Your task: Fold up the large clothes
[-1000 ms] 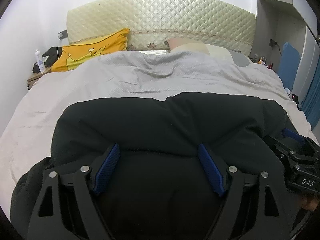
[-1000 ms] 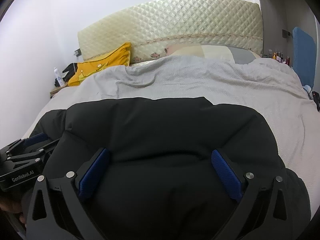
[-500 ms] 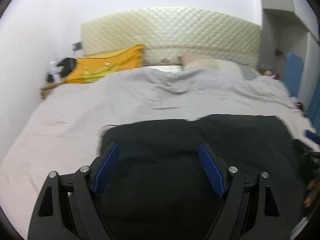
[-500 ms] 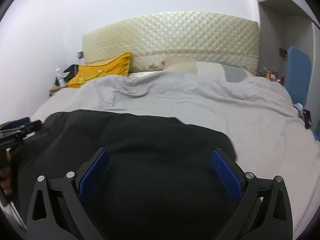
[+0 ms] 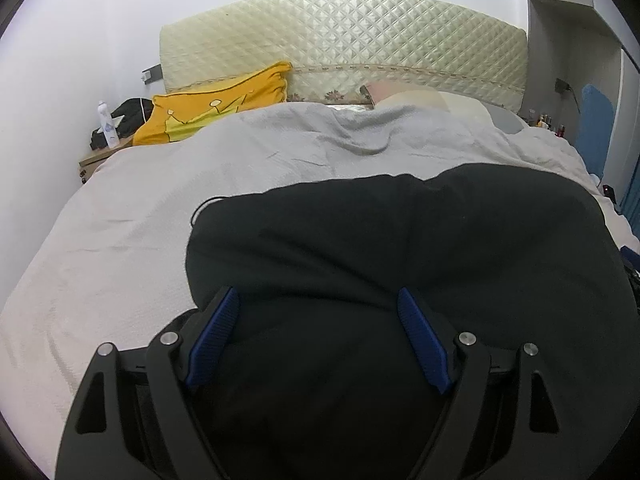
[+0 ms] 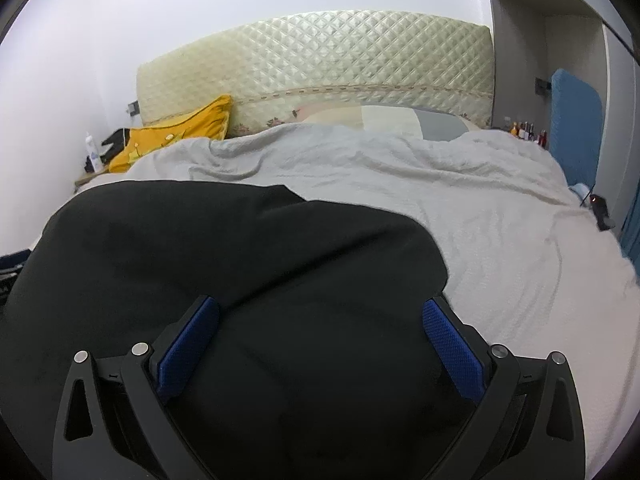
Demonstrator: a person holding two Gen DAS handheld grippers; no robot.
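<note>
Black garment [image 5: 420,248] lies bunched on the bed [image 5: 120,240], over the grey cover, near the foot end; headboard [image 5: 340,40] and yellow pillow [image 5: 216,104] are well beyond it.

Left tool [image 5: 316,340]: jaws spread wide, blue pads [image 5: 212,340] standing apart with dark fabric filling the gap between them. I cannot tell whether cloth is actually pinched; nothing looks clamped.

Right tool [image 6: 320,344]: same picture, jaws wide, pads [image 6: 454,350] apart, fabric bulging between and under them. Its right pad sits near the garment's right edge.

Judgement: I am mid-fold, both tools low over the near part of the garment, probably placing or pressing a folded layer. Garment is a thick lump, not flat.

Next: pick an edge on each side, close on it, and carry it across evenly. Bulky cloth may slip or spring back.
</note>
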